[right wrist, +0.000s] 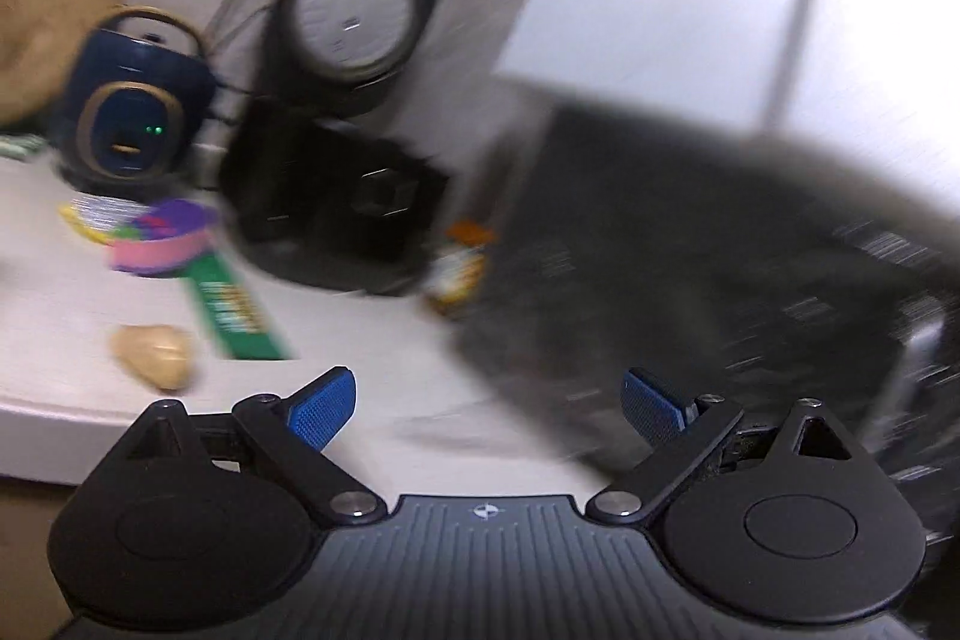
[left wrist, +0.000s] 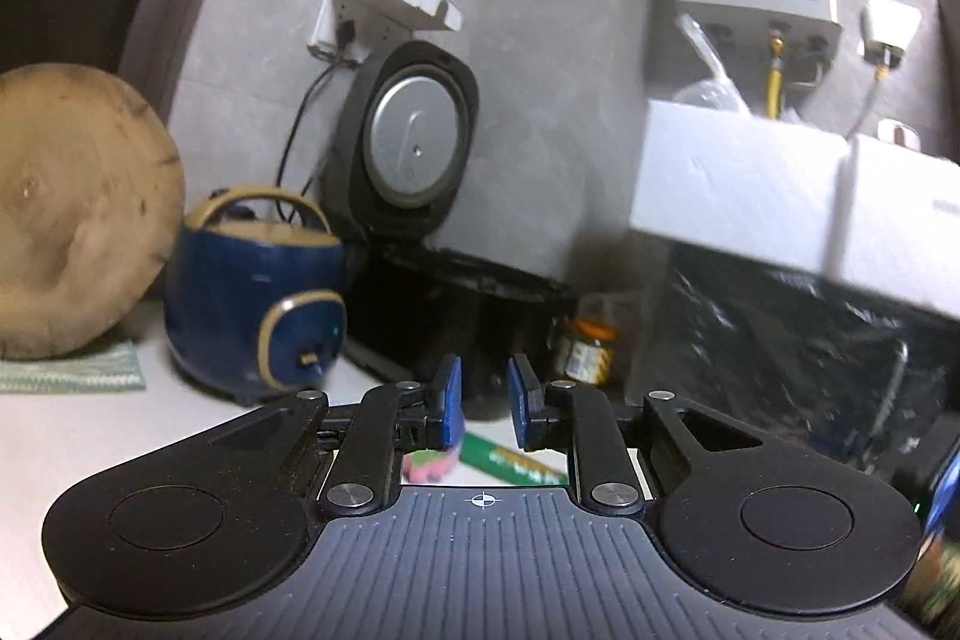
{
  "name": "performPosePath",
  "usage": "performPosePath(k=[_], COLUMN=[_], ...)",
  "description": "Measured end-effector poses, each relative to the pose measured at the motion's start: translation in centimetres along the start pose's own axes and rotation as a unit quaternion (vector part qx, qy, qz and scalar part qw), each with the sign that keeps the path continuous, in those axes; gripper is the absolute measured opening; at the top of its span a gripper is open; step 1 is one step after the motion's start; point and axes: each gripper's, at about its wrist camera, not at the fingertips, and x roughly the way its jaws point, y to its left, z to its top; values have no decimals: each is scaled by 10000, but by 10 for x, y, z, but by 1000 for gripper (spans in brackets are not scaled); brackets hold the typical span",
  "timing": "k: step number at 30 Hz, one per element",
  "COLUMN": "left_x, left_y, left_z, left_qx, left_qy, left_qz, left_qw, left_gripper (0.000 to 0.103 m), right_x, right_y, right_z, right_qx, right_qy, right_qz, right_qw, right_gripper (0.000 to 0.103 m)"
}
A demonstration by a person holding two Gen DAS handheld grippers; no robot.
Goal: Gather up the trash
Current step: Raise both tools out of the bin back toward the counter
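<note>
A green wrapper (right wrist: pixel 231 307), pink cup (right wrist: pixel 159 247) and beige scrap (right wrist: pixel 155 355) lie on the counter (blurred).

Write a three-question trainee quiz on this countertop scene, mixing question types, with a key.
1. True or false: the black cooker's lid stands open.
2. Which gripper has its jaws spread wide with nothing between them?
A. left gripper
B. right gripper
3. Fill in: the long green packet lies on the ____.

Key:
1. True.
2. B.
3. Countertop, beside the pink cup.

Blue rice cooker (left wrist: pixel 252 304), wooden board (left wrist: pixel 72 214)
</note>
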Motion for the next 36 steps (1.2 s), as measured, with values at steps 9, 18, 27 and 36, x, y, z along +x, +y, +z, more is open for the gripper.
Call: performPosePath(k=[9,18,27,36], left_x=[117,252,317,332], left_y=[2,15,10,28], left_z=[13,-31,-25,-41], left_qx=[262,564,934,749], left_qy=[1641,2164,1989,2847], left_qz=[-474,533,773,211], left_qw=[9849,9732,9725,9554], left_gripper=[20,20,20,20], right_x=[55,58,61,62], right_y=[41,80,82,83], right_z=[30,-1,-28,-48], right_qx=[1466,1836,2422,2575], right_qy=[612,646,581,752], right_qz=[2131,1875,1616,1708], right_qw=[9640,9628,9549,9481], right_gripper=[96,96,96,96])
